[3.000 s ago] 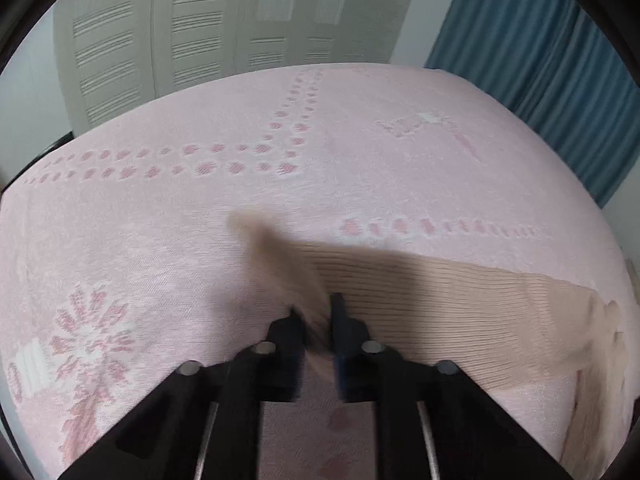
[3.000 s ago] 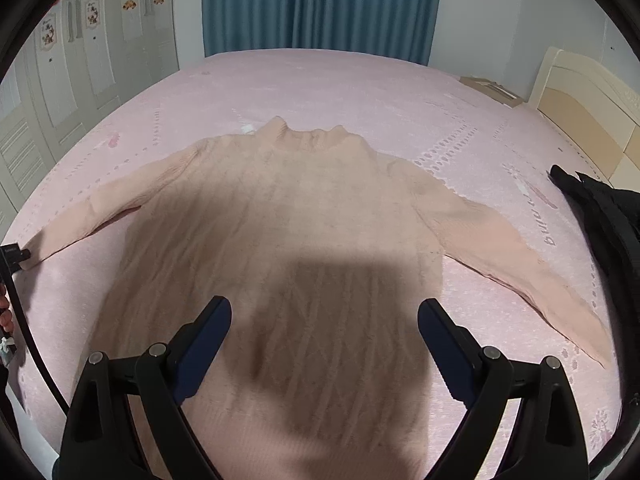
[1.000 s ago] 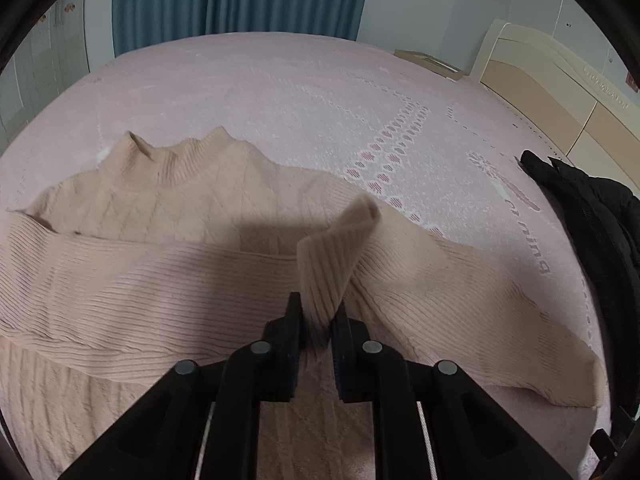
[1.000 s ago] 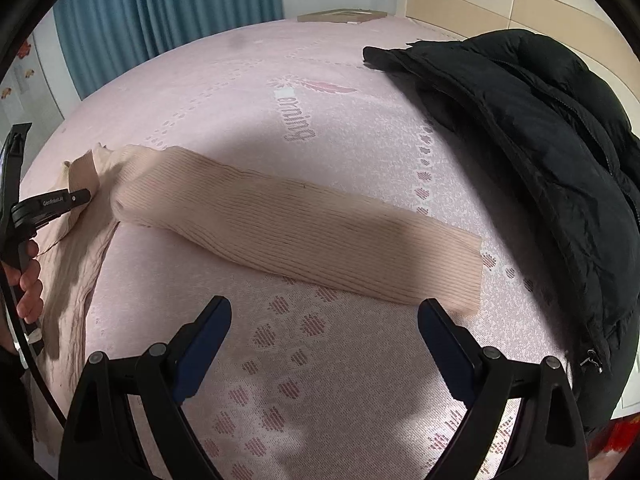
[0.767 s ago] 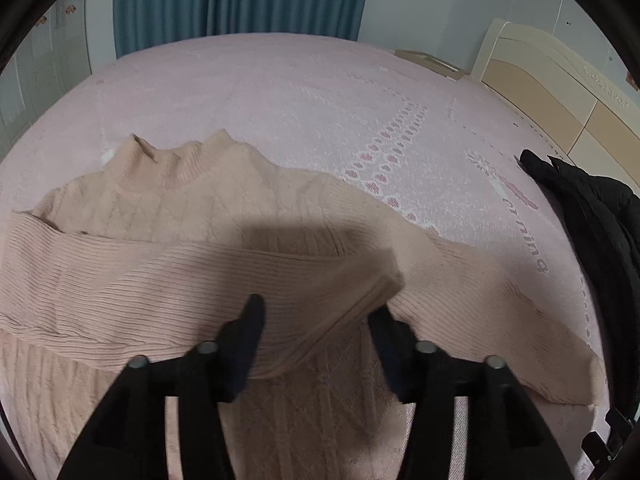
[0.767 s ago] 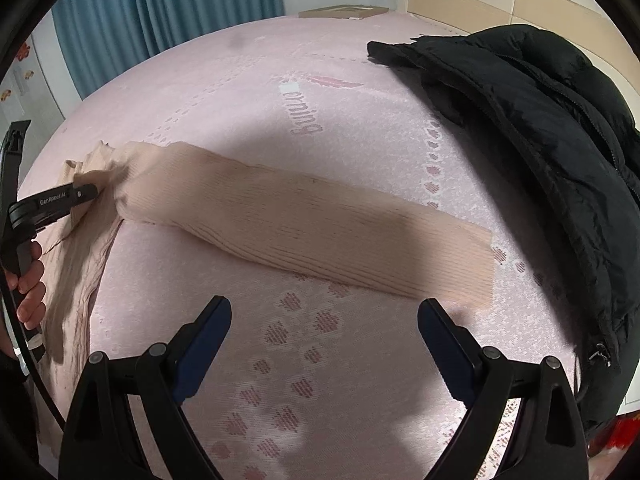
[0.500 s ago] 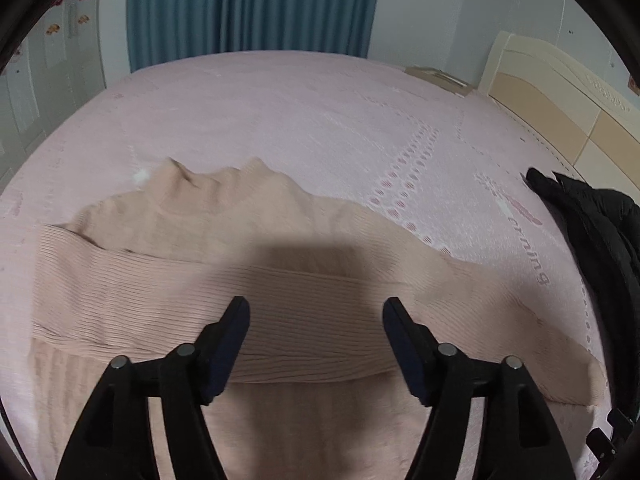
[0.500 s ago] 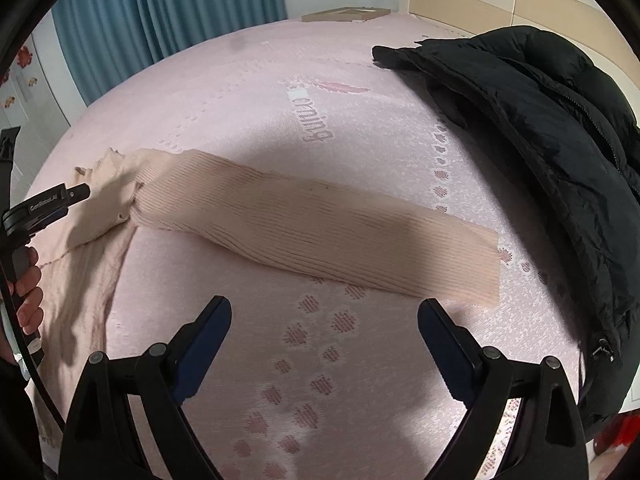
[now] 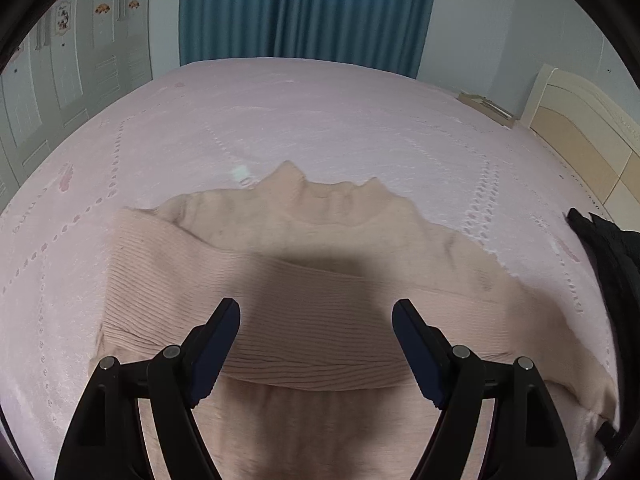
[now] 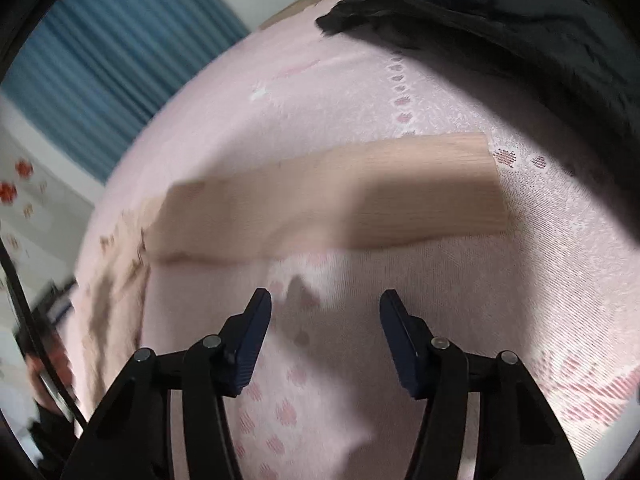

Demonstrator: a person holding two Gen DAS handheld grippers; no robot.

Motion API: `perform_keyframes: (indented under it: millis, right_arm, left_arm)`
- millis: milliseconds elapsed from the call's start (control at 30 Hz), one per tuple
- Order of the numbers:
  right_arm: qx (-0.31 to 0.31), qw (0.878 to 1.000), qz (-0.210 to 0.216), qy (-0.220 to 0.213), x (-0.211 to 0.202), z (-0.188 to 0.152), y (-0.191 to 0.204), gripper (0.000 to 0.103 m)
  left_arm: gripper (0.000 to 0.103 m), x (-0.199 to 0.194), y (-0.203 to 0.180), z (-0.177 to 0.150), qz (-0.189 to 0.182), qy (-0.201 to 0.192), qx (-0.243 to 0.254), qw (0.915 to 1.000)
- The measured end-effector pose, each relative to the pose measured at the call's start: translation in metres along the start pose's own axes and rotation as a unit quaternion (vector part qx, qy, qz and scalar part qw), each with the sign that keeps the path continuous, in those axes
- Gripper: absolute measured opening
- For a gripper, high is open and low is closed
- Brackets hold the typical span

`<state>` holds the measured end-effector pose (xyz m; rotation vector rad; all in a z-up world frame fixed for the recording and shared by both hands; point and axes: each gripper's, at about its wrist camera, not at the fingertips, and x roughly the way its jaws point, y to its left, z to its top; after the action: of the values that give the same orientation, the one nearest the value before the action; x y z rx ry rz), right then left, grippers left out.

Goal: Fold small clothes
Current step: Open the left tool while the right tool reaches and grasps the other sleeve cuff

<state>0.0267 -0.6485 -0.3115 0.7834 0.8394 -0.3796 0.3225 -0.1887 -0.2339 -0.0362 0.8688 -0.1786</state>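
Pink bedspread (image 9: 320, 120) fills both views. Left gripper (image 9: 316, 324) has just been opening, nothing between jaws, above the sweater (image 9: 304, 248), whose one sleeve (image 9: 256, 320) lies folded across the chest, prob. just released there. Right gripper (image 10: 325, 312) has just been closing partway, empty, near the other sleeve (image 10: 340, 196), stretched flat w/ cuff outward, likely next fold. Beyond: black jacket (image 10: 500, 20) close to the cuff, could crowd it; curtain (image 9: 308, 8) at back.

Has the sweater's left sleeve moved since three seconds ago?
Yes. The sleeve now lies folded across the sweater chest, no longer stretched out on the bedspread.
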Motion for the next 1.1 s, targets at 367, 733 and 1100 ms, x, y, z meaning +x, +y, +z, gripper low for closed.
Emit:
perform_keyframes:
  millis: [367, 733, 1100]
  right_arm:
    - [0.057, 0.998, -0.009, -0.038, 0.016, 0.029, -0.022, 0.032]
    - [0.088, 0.994, -0.042, -0.051, -0.009, 0.018, -0.035, 0.043]
    - [0.115, 0.989, -0.046, -0.084, -0.001, 0.034, -0.040, 0.063]
  left_arm:
    - [0.077, 0.016, 0.048, -0.003, 0.001, 0.008, -0.040, 0.9992]
    - [0.077, 0.003, 0.077, -0.003, -0.001, -0.003, -0.035, 0.9994]
    - [0.077, -0.010, 0.102, 0.000, 0.017, -0.015, -0.039, 0.9990]
